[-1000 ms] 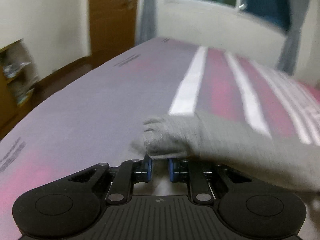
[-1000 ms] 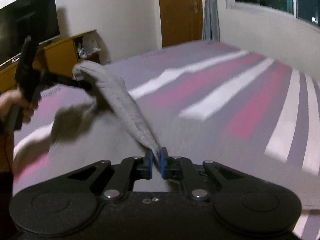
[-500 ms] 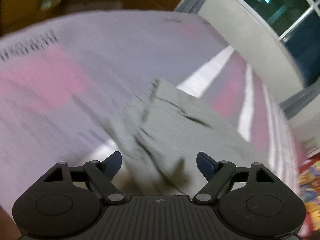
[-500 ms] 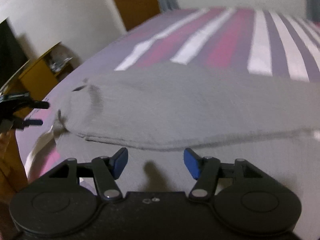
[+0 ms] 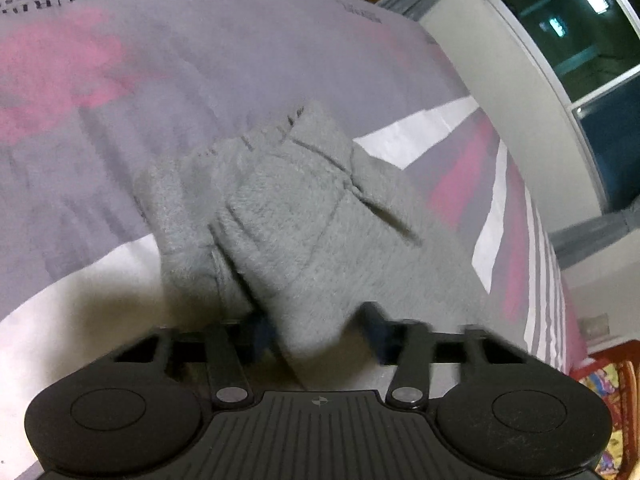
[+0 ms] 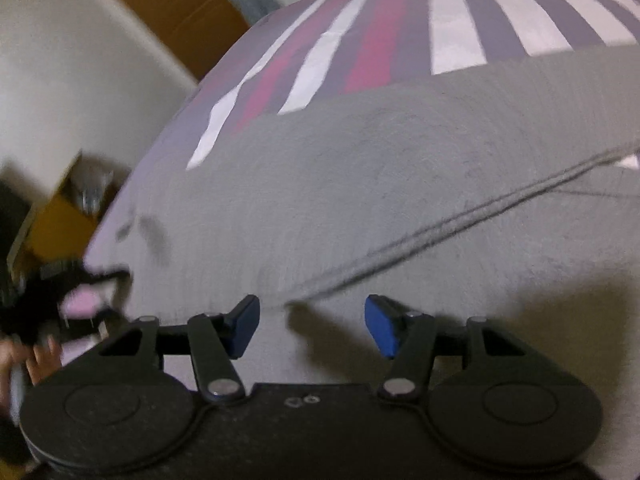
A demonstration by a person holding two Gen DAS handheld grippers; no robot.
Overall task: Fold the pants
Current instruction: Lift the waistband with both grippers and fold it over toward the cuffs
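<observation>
Grey fleece pants (image 5: 304,216) lie on the striped bed, one end bunched and folded over itself in the left wrist view. My left gripper (image 5: 320,330) is low over that bunched end, its jaws apart with cloth between them; the fingertips are blurred and partly hidden by the cloth. In the right wrist view the pants (image 6: 360,184) spread flat across the bed with a seam (image 6: 460,224) running diagonally. My right gripper (image 6: 312,326) is open just above the near edge of the cloth. The left gripper (image 6: 68,284) shows blurred at the far left, held by a hand.
The bed cover (image 5: 100,92) has grey, pink and white stripes. A window (image 5: 580,40) and curtain are beyond the bed. A wooden door (image 6: 172,4) and an orange cabinet (image 6: 60,224) stand by the bed's far side.
Both grippers let go of the pants, which dropped onto the bed. The left gripper's jaws have since narrowed around the bunched end. The right gripper stays open and has moved closer to the cloth.
</observation>
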